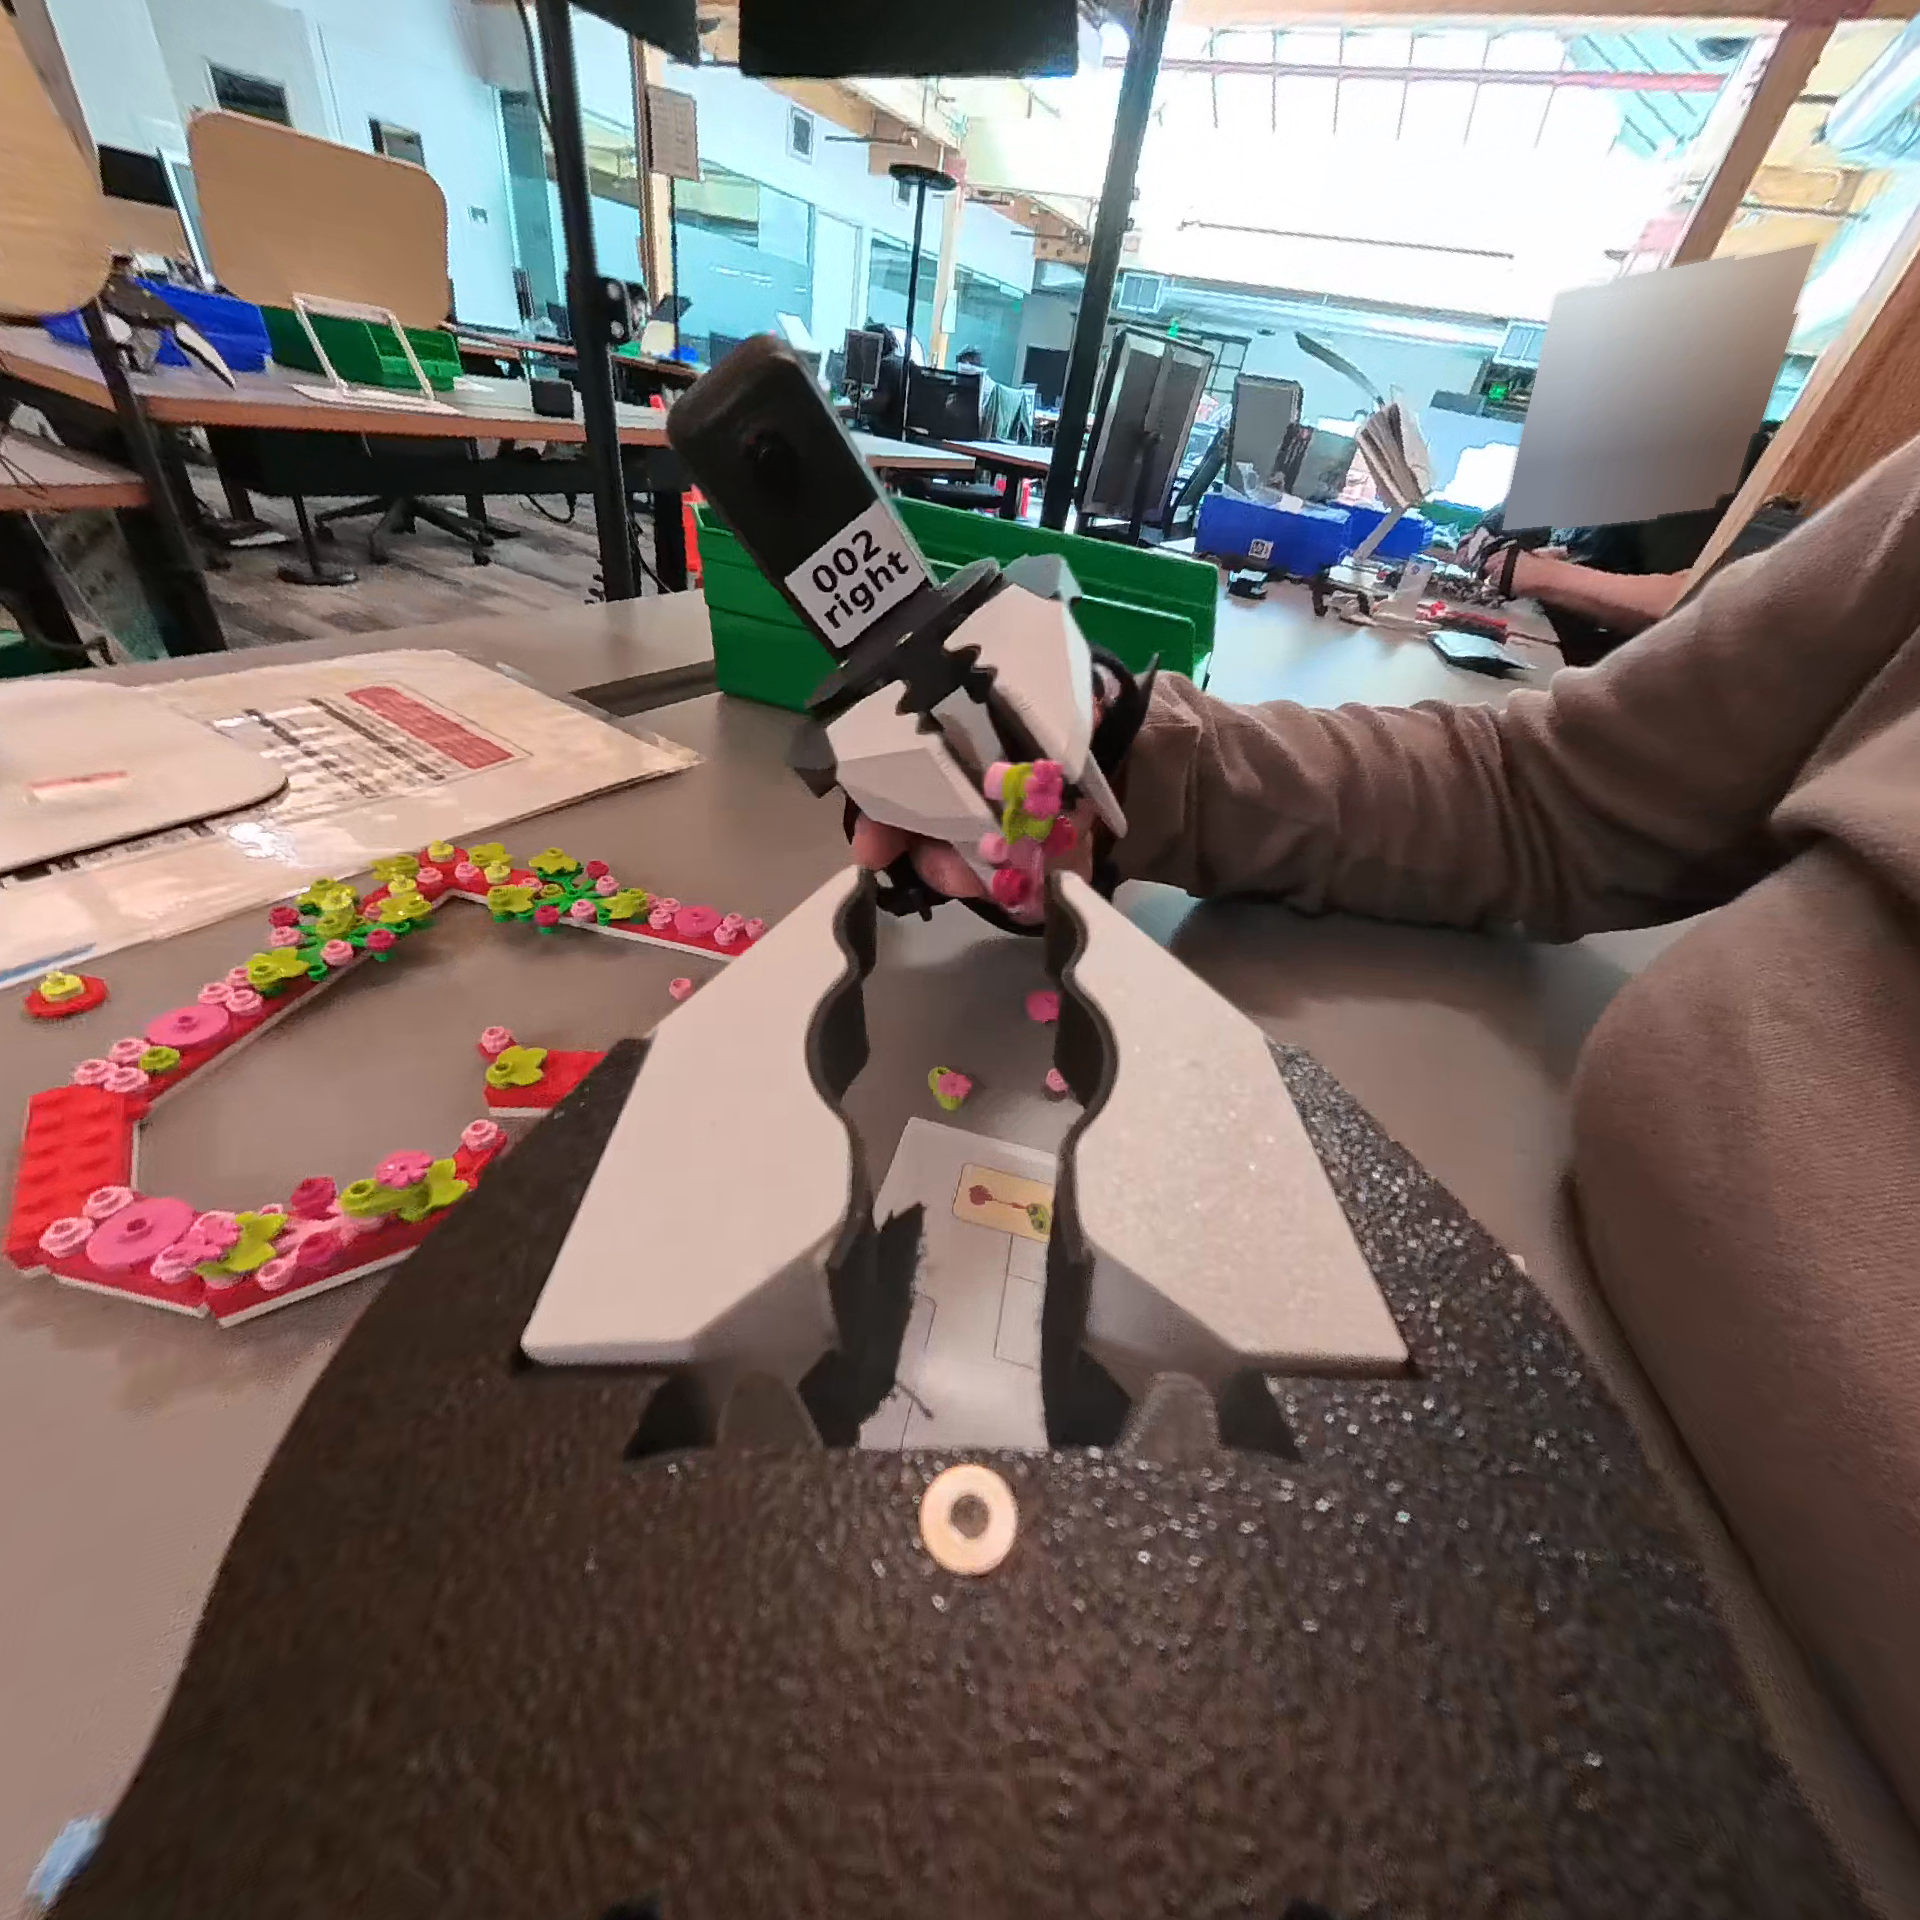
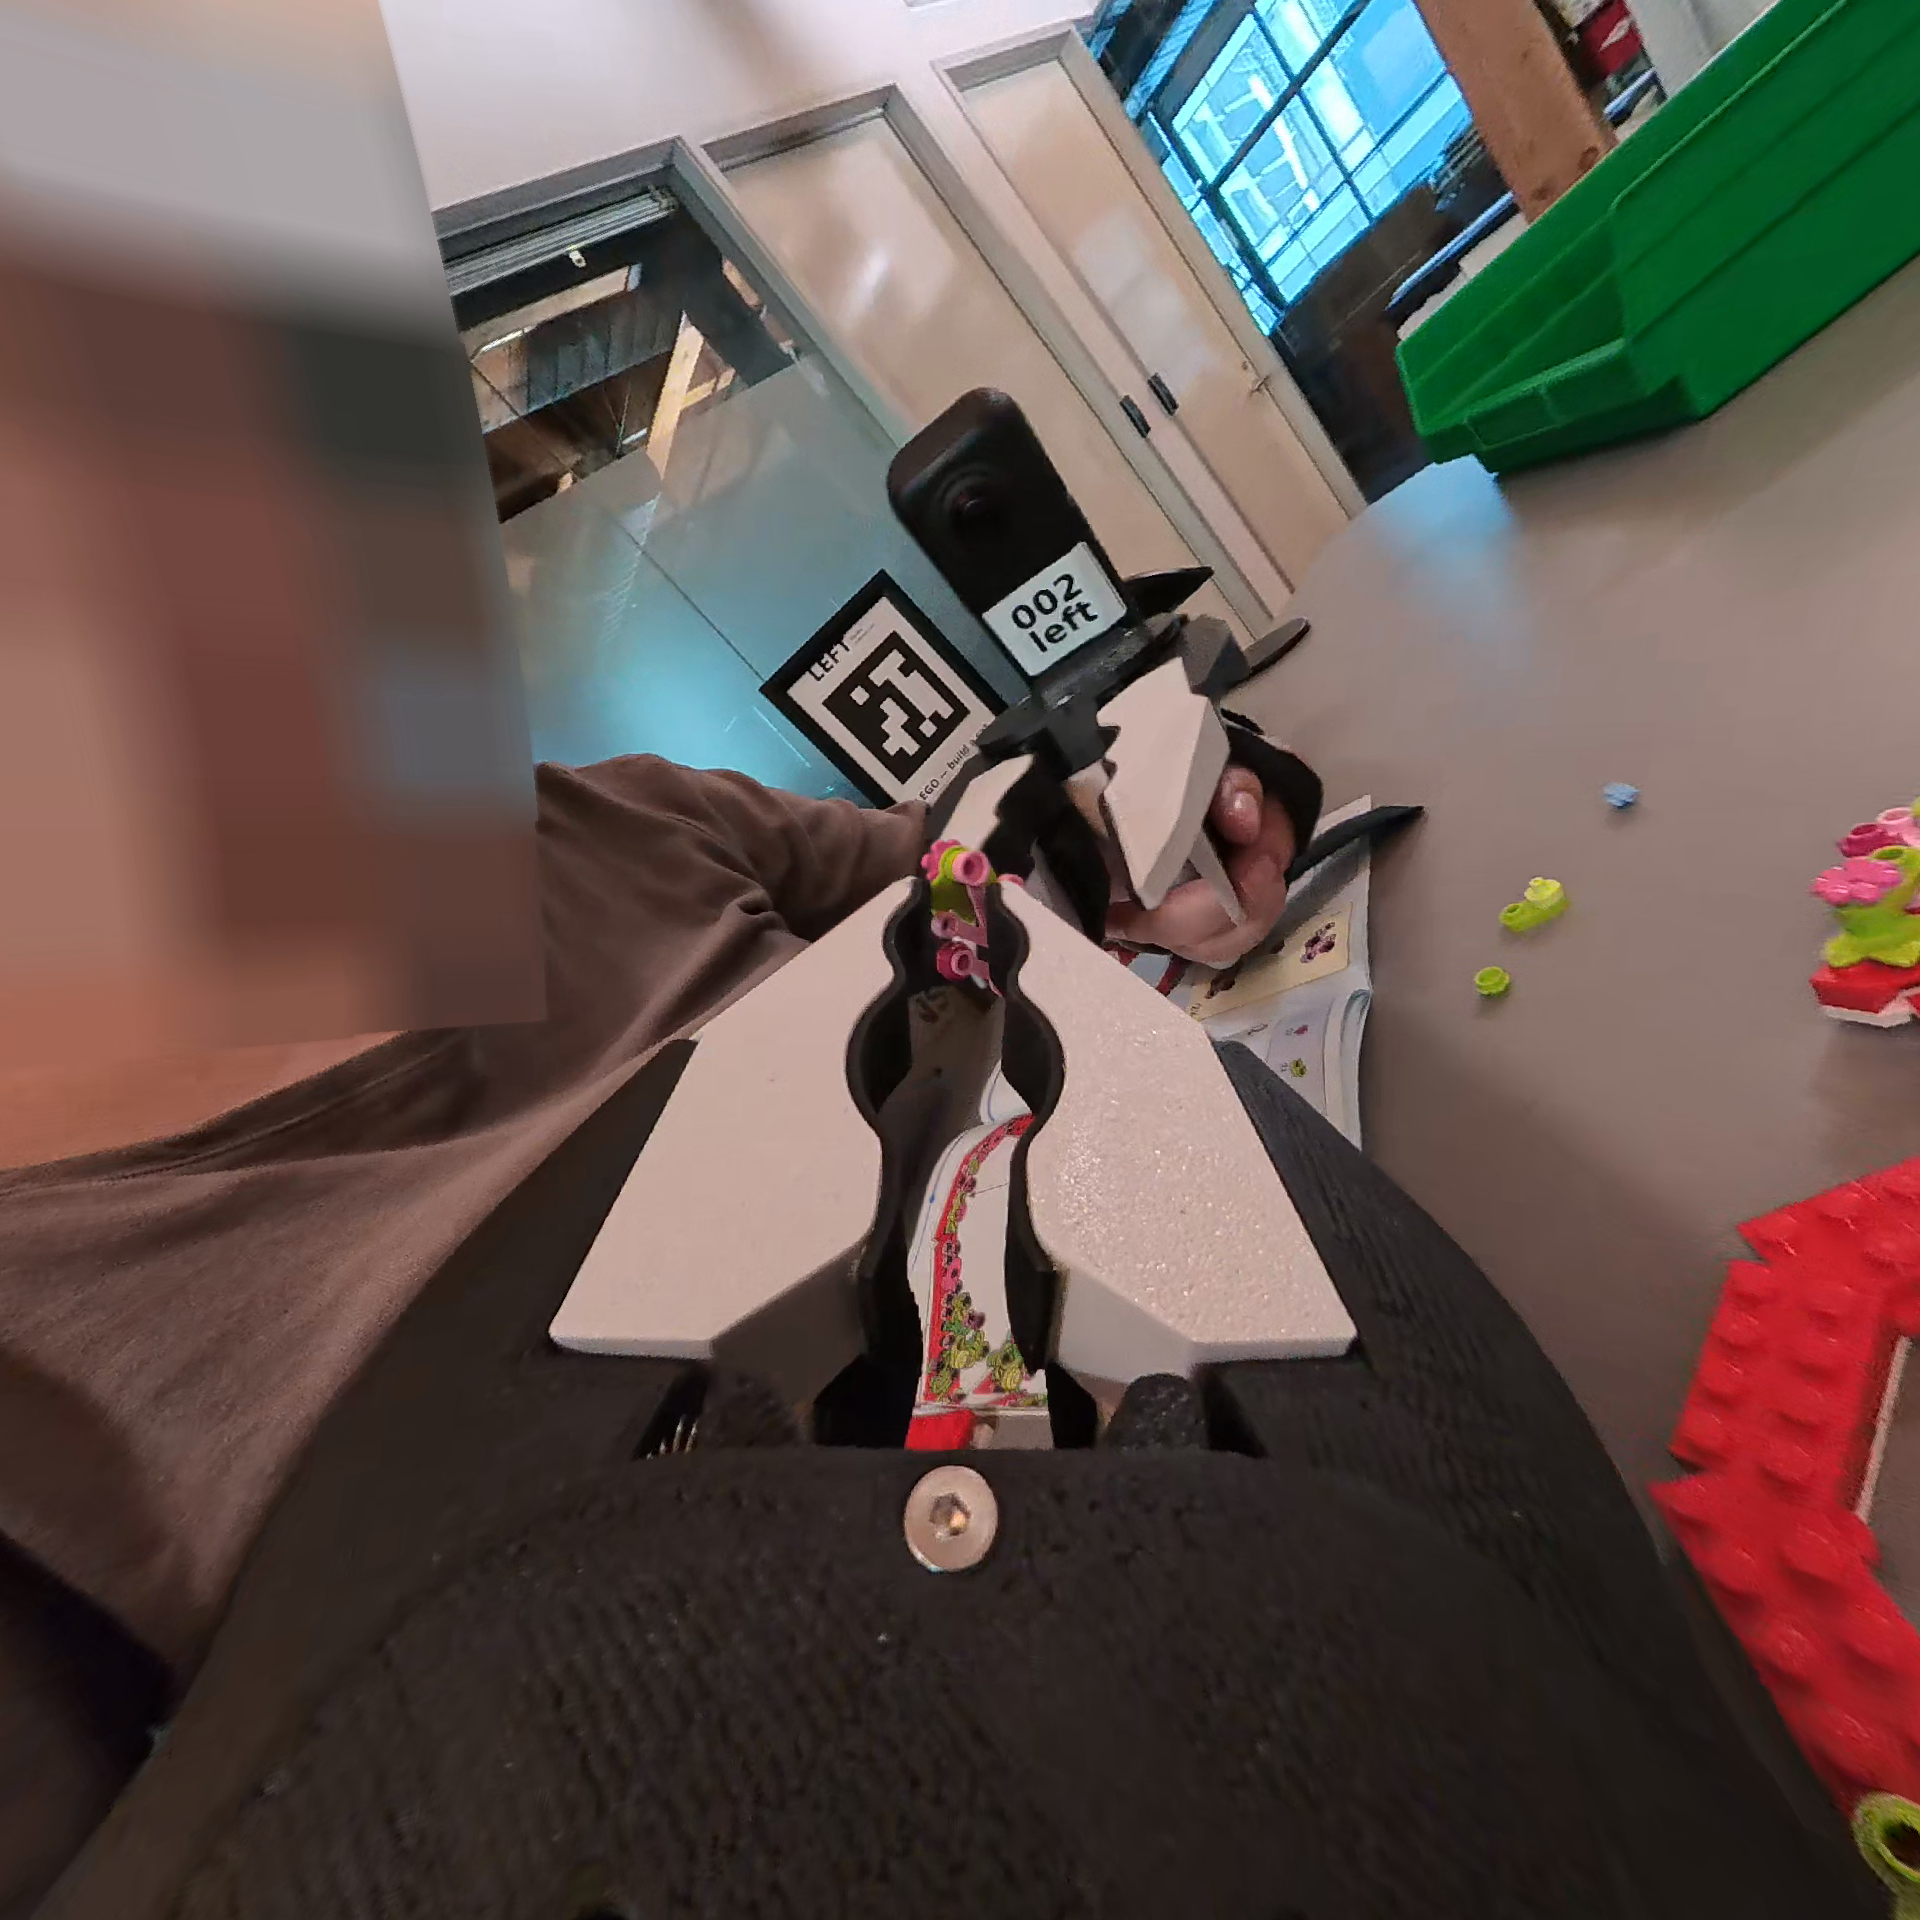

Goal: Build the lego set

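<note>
My right gripper (image 2: 958, 899) is shut on a small cluster of pink flowers and lime leaves (image 2: 956, 914) and holds it in the air above the table. In the left wrist view the same cluster (image 1: 1029, 805) sits in the right gripper (image 1: 1049, 847), just beyond my left gripper (image 1: 961, 894). The left gripper is open and empty, its tips close on either side of the cluster. A red heart-shaped frame (image 1: 73, 1143) covered with pink and lime flowers lies on the table to the left; part of it shows in the right wrist view (image 2: 1808, 1403).
An instruction booklet (image 2: 1278, 977) lies under the grippers. Loose small pieces (image 1: 951, 1086) (image 2: 1532, 904) are scattered on the grey table. A small red flowered section (image 2: 1870, 935) and a red round piece (image 1: 64, 992) lie nearby. A green bin (image 1: 1039, 582) stands behind, plastic bags (image 1: 364, 748) at back left. The grippers are tip to tip, or close to it.
</note>
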A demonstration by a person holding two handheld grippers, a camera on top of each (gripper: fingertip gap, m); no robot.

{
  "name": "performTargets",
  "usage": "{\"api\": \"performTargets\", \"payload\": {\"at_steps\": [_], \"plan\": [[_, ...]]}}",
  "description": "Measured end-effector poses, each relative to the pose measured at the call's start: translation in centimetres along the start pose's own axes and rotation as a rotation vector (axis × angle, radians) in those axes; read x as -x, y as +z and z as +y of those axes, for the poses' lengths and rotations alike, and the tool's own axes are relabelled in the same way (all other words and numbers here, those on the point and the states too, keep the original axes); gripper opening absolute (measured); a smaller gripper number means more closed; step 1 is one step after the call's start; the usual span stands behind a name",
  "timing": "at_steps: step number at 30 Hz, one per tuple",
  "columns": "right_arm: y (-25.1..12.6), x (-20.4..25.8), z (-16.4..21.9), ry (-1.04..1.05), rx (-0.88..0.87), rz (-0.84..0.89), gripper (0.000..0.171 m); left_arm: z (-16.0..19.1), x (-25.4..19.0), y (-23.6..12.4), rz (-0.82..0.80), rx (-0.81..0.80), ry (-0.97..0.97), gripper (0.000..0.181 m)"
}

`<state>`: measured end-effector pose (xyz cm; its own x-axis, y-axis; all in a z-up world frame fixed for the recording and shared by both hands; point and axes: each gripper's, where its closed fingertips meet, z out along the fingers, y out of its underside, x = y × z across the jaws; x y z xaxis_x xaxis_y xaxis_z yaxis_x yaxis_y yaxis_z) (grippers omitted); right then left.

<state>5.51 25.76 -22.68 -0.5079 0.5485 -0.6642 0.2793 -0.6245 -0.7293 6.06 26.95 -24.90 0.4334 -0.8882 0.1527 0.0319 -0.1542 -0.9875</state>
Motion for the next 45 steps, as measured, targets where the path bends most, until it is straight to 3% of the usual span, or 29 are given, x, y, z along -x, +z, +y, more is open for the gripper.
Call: {"api": "performTargets", "payload": {"at_steps": [7,14,20,29,34,40,45], "plan": [[0.2,-0.4,0.0,-0.041,0.000,0.038,0.009,0.4,-0.5,0.2,0.041,0.005,-0.029,0.006],[0.1,-1.4,-0.6,-0.189,-0.024,0.157,0.015,0.4,1.2,-0.2,-0.010,0.004,-0.102,0.005],[-0.1,-2.6,-0.6,-0.370,0.011,0.320,0.008,0.3,1.8,-0.7,0.012,-0.012,-0.206,0.005],[0.1,-2.9,-0.3,-0.395,0.049,0.351,0.005,0.7,1.5,-0.8,0.020,0.047,-0.183,0.005],[-0.9,-3.0,-1.1,-0.400,0.056,0.395,0.005,0.3,3.1,-1.7,-0.097,0.069,-0.067,0.022],[-3.2,-4.6,-0.3,-0.305,0.205,0.516,0.004,-1.1,5.5,-4.0,-0.256,0.084,0.103,0.020],[-5.7,-7.1,0.9,-0.194,0.433,0.676,0.004,-0.9,6.9,-4.7,-0.319,0.091,0.125,0.018]]}}
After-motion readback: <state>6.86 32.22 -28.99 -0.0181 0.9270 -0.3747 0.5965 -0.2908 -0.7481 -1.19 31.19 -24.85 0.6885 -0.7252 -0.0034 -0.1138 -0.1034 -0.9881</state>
